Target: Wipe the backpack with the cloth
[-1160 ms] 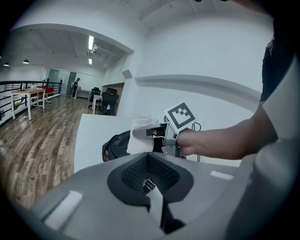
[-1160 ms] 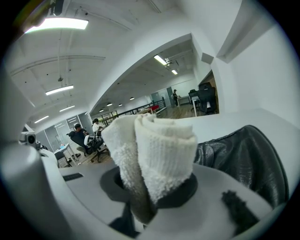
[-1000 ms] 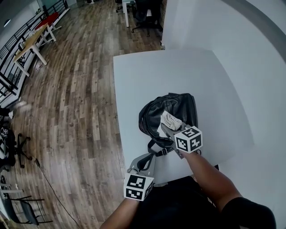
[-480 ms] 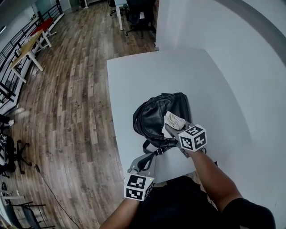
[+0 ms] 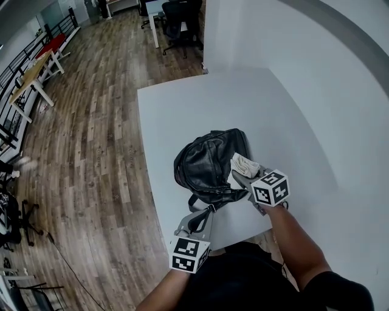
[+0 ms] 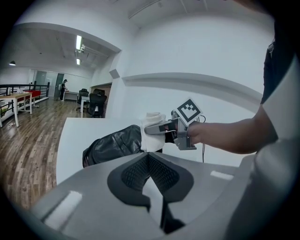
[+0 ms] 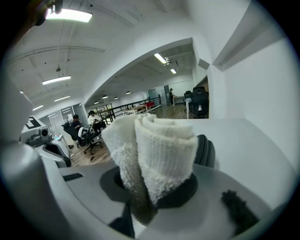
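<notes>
A black leather backpack (image 5: 209,164) lies on the white table (image 5: 182,103). My right gripper (image 5: 242,175) is shut on a rolled white cloth (image 5: 244,164), which presses against the bag's right edge. In the right gripper view the cloth (image 7: 159,150) fills the jaws and hides most of the backpack (image 7: 205,151). My left gripper (image 5: 205,214) is shut near the table's front edge, its tips beside the bag's strap buckle (image 5: 213,206). I cannot tell whether they touch it. The left gripper view shows the backpack (image 6: 112,145), the cloth (image 6: 152,133) and its own shut jaws.
A white wall (image 5: 340,91) runs along the table's right side. Wooden floor (image 5: 79,152) lies to the left, with desks (image 5: 30,85) and office chairs (image 5: 176,12) farther off. The table's front edge is just below the left gripper.
My right gripper has slid the cloth to the right, from the middle of the backpack's top to its right edge. The left gripper has stayed shut by the strap.
</notes>
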A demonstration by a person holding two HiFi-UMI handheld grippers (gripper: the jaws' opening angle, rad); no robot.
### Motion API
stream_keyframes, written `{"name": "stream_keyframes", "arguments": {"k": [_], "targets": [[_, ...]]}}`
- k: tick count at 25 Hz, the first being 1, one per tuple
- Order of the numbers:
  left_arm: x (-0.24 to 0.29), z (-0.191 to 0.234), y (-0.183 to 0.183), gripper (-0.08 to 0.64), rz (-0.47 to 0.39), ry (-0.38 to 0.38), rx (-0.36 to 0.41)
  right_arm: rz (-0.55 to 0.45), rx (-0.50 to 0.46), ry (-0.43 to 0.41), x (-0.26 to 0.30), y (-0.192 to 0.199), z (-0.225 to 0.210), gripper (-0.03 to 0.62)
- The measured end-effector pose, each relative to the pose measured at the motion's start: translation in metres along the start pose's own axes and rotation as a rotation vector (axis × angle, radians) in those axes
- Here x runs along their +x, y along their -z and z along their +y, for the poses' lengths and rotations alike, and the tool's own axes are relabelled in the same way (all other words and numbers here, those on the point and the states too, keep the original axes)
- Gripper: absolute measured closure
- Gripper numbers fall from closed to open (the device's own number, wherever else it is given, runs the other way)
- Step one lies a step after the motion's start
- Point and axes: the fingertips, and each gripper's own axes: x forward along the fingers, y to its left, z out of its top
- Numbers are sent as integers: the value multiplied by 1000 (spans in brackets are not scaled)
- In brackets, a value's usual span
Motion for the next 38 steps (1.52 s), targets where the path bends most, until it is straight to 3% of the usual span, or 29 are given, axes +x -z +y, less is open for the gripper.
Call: {"name": "stream_keyframes", "arguments": {"k": [10,20,28,33,38], "targets": [[1,-11,-6,554,-16,38,16,-25,-20,87,-35,0,-19,506],[-21,-10,-4,554,-26,71,36,-67,-8,255,-68,10,-27,506],[-43,-10,3,554,-17,99,54,-188,63,389,-111,10,-15,506],[-47,-12,5,554,-19,123,36,-276,122,325,-122,9,30,506],[-53,-15,0,554,-34,131,-30,-264,83,139,-110,11,100,505]]}}
